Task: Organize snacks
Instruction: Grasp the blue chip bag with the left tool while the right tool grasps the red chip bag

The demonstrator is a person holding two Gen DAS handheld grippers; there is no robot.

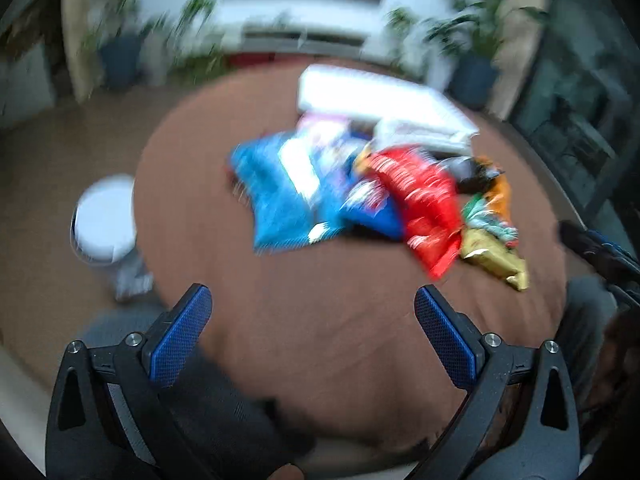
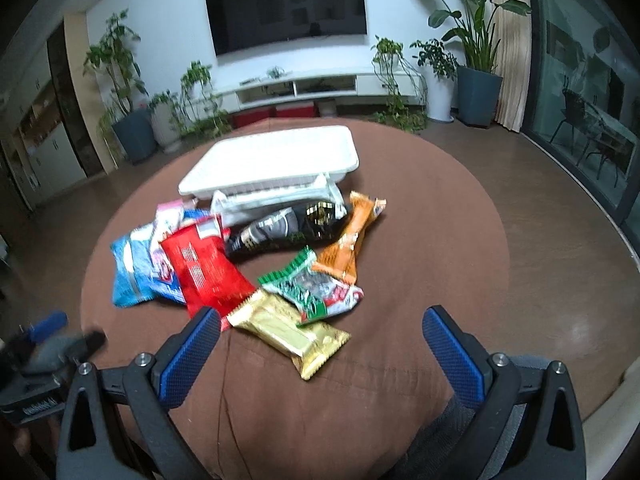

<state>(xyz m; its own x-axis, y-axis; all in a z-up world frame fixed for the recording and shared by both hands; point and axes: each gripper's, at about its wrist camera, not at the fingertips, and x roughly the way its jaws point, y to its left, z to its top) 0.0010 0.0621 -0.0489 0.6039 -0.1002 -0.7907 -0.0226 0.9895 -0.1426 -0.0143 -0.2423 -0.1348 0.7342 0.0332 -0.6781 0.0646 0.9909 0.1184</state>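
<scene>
A heap of snack packets lies on a round brown table (image 2: 400,360). In the right wrist view I see a gold packet (image 2: 288,330), a green one (image 2: 312,288), an orange one (image 2: 350,240), a black one (image 2: 288,230), a red one (image 2: 204,270) and a blue one (image 2: 132,270). Behind them sits a white tray (image 2: 272,158). My right gripper (image 2: 322,322) is open just in front of the gold packet, holding nothing. The left wrist view is blurred; my left gripper (image 1: 312,300) is open and empty, short of the blue packet (image 1: 276,200) and red packet (image 1: 424,200).
A white stool (image 1: 104,220) stands on the floor left of the table. Potted plants (image 2: 132,120), a low white TV cabinet (image 2: 312,88) and a wall screen (image 2: 286,8) line the far wall. Glass doors (image 2: 592,100) are on the right. The left gripper shows blurred at the left edge (image 2: 44,344).
</scene>
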